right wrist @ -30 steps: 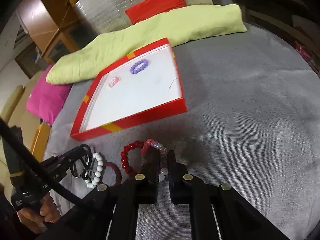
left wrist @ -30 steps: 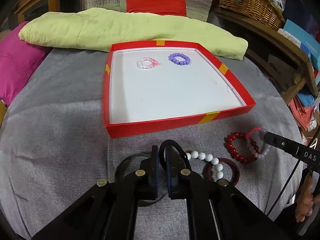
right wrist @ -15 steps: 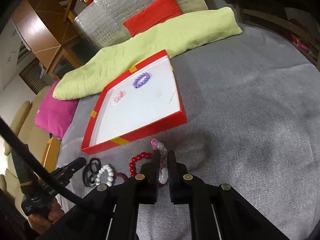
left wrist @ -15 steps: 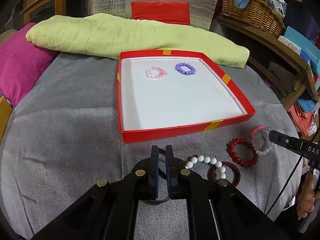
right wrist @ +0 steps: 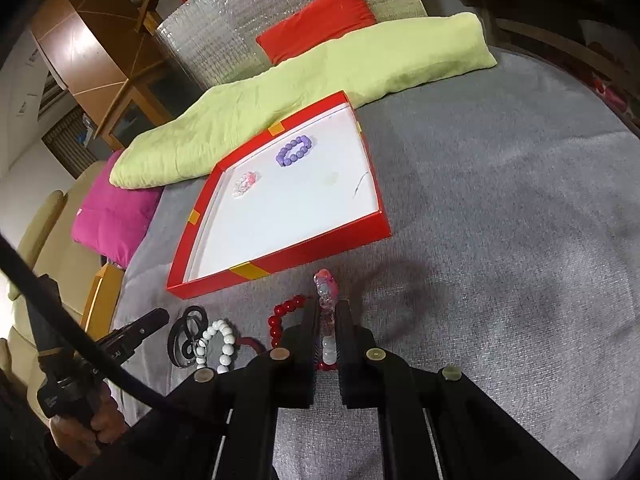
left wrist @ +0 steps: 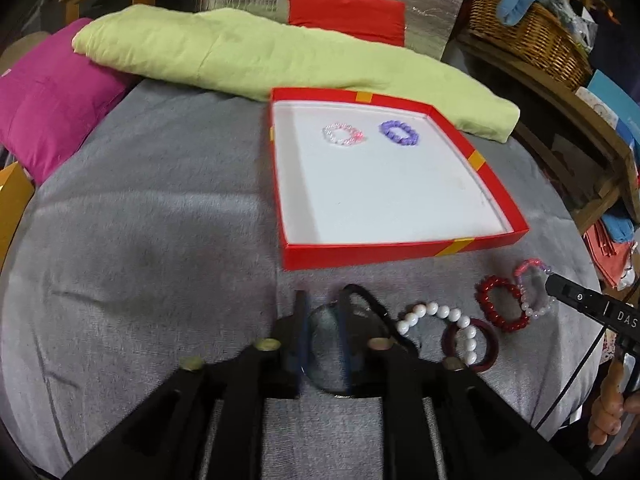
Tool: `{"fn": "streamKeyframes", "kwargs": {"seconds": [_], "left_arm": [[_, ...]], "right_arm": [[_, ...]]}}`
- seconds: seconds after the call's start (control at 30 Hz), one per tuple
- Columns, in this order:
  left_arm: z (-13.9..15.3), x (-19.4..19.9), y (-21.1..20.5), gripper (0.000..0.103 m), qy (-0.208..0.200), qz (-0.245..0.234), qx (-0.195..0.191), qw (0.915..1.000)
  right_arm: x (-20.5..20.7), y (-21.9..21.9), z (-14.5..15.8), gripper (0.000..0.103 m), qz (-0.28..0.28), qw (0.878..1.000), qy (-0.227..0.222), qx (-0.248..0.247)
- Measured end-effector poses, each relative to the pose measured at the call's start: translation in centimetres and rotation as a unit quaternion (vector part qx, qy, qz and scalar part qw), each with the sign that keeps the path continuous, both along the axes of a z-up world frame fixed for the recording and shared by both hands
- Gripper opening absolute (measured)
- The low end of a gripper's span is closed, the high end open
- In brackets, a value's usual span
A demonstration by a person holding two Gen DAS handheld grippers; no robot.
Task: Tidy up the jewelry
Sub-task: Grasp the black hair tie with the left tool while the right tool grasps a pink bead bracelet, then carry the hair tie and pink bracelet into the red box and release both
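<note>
A red tray (left wrist: 400, 249) with a white floor holds a pink-clear bead bracelet (left wrist: 343, 135) and a purple bead bracelet (left wrist: 398, 132). In front of it lie black rings (left wrist: 362, 304), a white bead bracelet (left wrist: 440, 326), a dark maroon bangle (left wrist: 490, 346) and a red bead bracelet (left wrist: 502, 308). My left gripper (left wrist: 323, 308) is open over the black rings. My right gripper (right wrist: 328, 314) is shut on a pink-and-clear bead bracelet (right wrist: 326, 288), held on edge just off the cloth beside the red beads (right wrist: 286, 312).
A grey cloth covers the table (left wrist: 160, 220). A lime-green cushion (left wrist: 240, 56) and a magenta pillow (left wrist: 44, 108) lie behind the tray. A wicker basket (left wrist: 528, 36) stands on a shelf at the right.
My left gripper has opened and let go of the black rings, which lie on the cloth. My right gripper has lifted the pink-and-clear bracelet up on edge.
</note>
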State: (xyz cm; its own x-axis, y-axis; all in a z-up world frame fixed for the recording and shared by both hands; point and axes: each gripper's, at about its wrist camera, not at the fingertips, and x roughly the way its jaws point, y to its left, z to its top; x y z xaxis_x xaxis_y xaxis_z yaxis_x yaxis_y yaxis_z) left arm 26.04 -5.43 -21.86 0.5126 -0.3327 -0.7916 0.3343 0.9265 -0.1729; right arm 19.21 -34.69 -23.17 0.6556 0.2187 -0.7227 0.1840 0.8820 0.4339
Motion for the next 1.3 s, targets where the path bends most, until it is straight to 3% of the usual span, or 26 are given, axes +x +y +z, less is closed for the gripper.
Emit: {"fn": "streamKeyframes", "kwargs": {"seconds": [0.03, 0.1, 0.4, 0.6, 0.8, 0.9, 1.03, 1.3], "left_arm": [[-0.1, -0.1, 0.1, 0.04, 0.003, -0.001, -0.002, 1.0], [-0.1, -0.4, 0.3, 0.045, 0.012, -0.005, -0.008, 0.9999], [0.0, -1.6, -0.3, 0.045, 0.005, -0.034, -0.009, 0.9994], [-0.2, -1.1, -0.5, 0.03, 0.013, -0.04, -0.025, 0.9988], [-1.5, -0.1, -0.9, 0.029, 0.034, -0.035, -0.024, 0.9986], [-1.9, 0.1, -1.1, 0.021, 0.041, -0.038, -0.025, 0.9981], [-2.1, 0.2, -1.3, 0.01, 0.036, -0.045, -0.022, 0.9981], [-1.4, 0.0, -0.9, 0.005, 0.021, -0.039, -0.018, 0.9989]], "right_arm": [[0.1, 0.0, -0.1, 0.008, 0.001, 1.0, 0.002, 0.001], [0.1, 0.2, -0.1, 0.008, 0.001, 1.0, 0.003, 0.0], [0.3, 0.4, -0.3, 0.008, 0.005, 1.0, 0.008, -0.001], [0.5, 1.0, -0.4, 0.008, 0.013, 1.0, 0.009, -0.003], [0.4, 1.2, -0.5, 0.008, 0.015, 1.0, 0.009, -0.005], [0.3, 1.1, -0.5, 0.008, 0.015, 1.0, 0.01, -0.003], [0.3, 1.1, -0.5, 0.008, 0.015, 1.0, 0.01, -0.003], [0.1, 1.1, -0.2, 0.008, 0.016, 1.0, 0.002, 0.005]]}}
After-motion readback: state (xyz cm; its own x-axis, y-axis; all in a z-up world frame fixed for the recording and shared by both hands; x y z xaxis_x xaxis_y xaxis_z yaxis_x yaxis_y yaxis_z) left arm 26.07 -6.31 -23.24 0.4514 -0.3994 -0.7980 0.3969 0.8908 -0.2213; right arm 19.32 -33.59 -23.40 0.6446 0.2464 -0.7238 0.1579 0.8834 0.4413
